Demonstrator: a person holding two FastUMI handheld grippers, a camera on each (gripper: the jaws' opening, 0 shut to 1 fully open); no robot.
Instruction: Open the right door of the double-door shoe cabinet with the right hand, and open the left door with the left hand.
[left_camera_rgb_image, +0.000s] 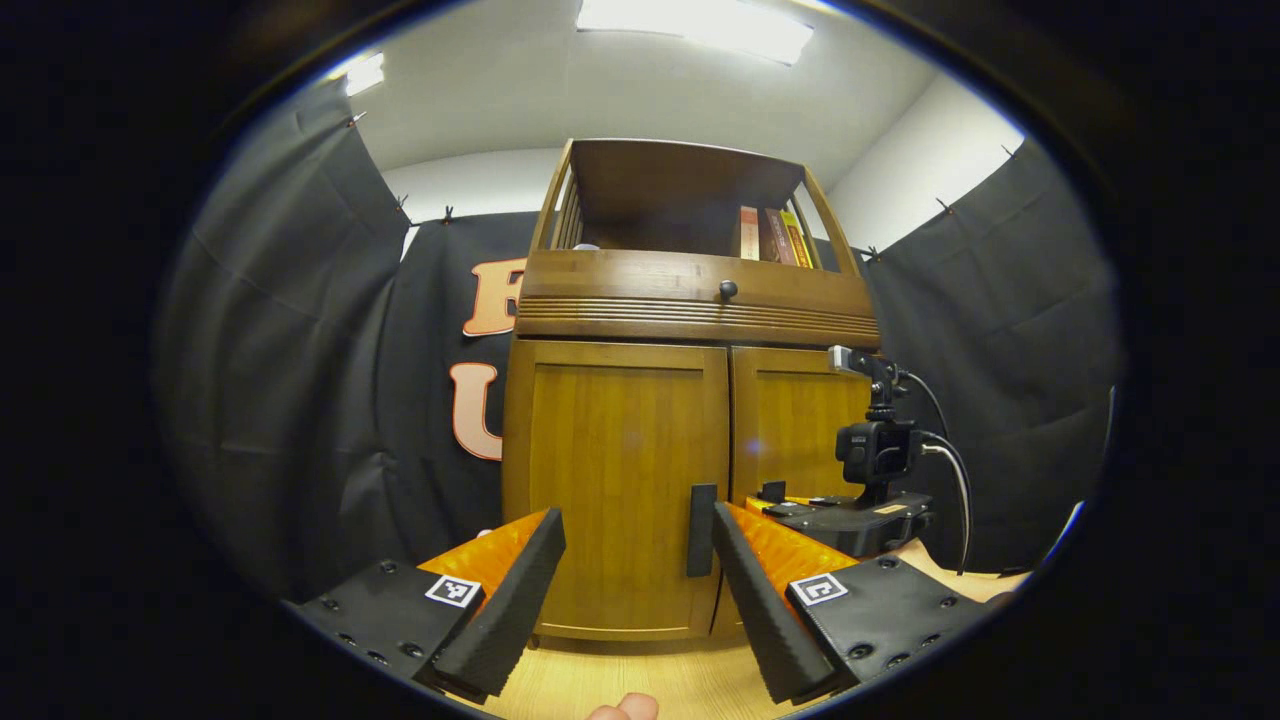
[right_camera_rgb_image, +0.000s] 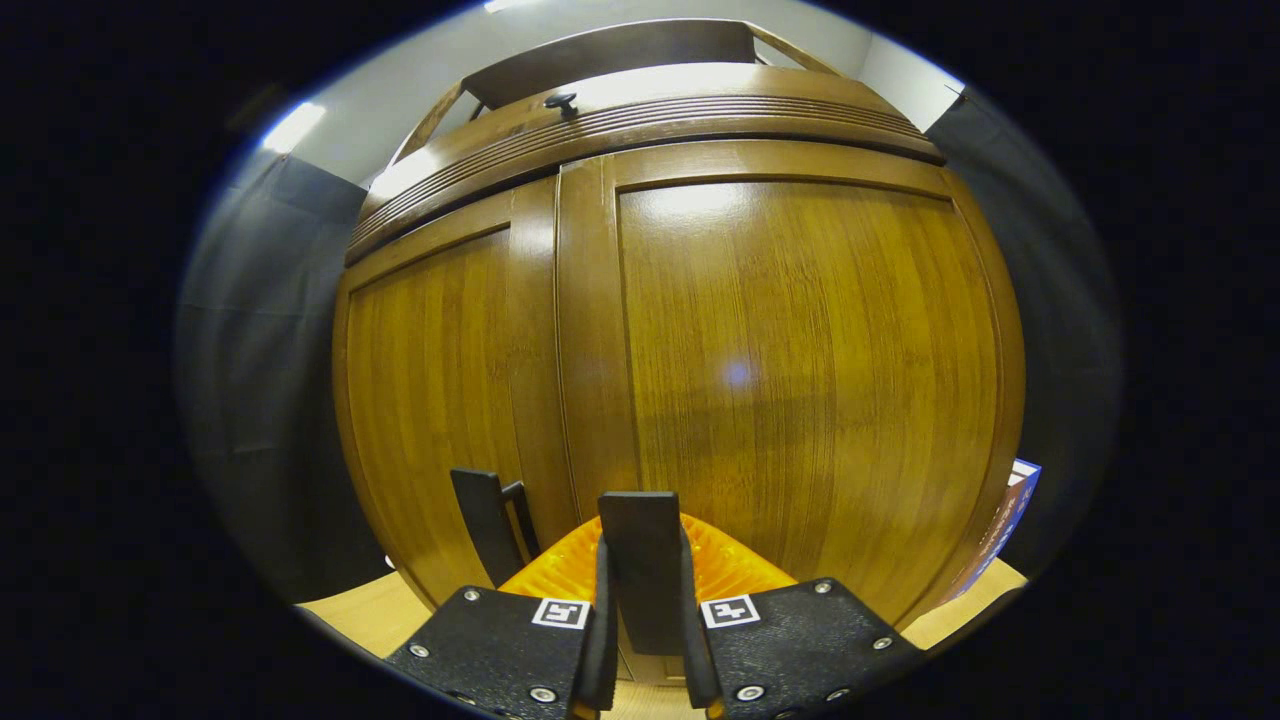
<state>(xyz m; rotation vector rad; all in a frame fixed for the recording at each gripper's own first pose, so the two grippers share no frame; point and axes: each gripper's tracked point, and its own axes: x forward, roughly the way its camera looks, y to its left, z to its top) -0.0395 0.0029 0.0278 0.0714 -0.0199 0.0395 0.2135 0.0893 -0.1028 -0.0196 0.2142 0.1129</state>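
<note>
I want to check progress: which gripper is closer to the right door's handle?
Right. The right gripper is closed on the right door handle; the left gripper is open, farther back before the left door.

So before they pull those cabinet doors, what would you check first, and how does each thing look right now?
1. Right claw shut on the right door handle: ok, both fingers press it.
2. Right door closed, ready to pull: ok.
3. Left claw open: ok.
4. Left claw around the left door handle: not ok, the handle is beyond its fingertips.
5. Left door closed: ok.
6. Room for the doors to swing: cannot tell.
</note>
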